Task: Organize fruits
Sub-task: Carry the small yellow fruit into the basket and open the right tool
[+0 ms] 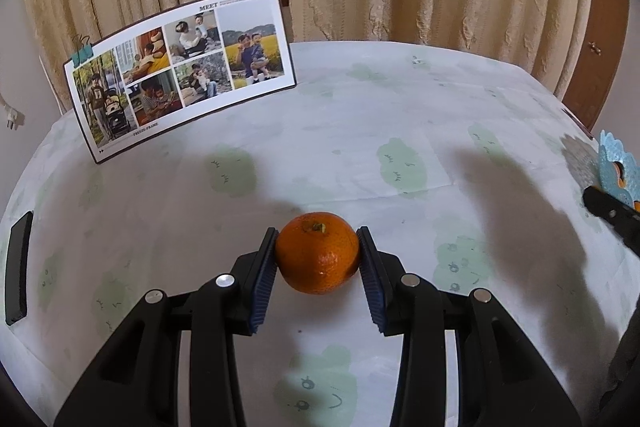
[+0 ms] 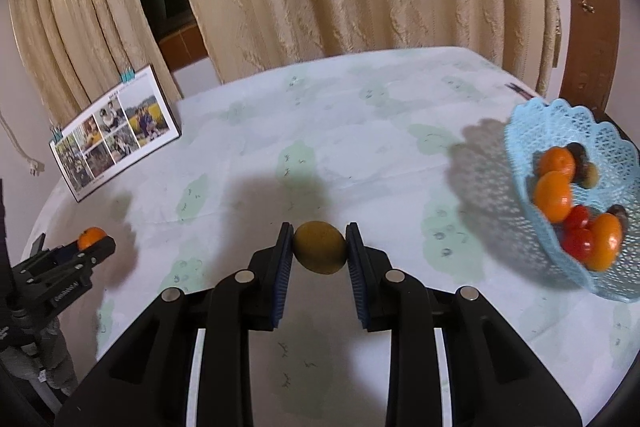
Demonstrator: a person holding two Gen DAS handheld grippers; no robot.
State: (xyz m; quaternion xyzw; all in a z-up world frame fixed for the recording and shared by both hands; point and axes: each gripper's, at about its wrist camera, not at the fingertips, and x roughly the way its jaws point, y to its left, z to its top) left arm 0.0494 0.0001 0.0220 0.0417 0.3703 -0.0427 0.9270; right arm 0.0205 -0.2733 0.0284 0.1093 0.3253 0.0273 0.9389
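My left gripper point(image 1: 318, 239) is shut on an orange mandarin point(image 1: 318, 255) and holds it just above the table; it also shows at the far left of the right wrist view point(image 2: 94, 239). My right gripper point(image 2: 319, 231) is shut on a small yellow-green round fruit point(image 2: 319, 247) above the table's middle. A light blue lace basket point(image 2: 532, 131) stands at the right and holds several mandarins point(image 2: 554, 197), red tomatoes point(image 2: 578, 233) and dark fruits. Its edge shows at the right of the left wrist view point(image 1: 612, 155).
A round table with a white and green cloth point(image 2: 360, 131) fills both views. A photo board with binder clips point(image 1: 180, 67) stands at the back left. A black phone-like object point(image 1: 18, 267) lies at the left edge. Beige curtains hang behind.
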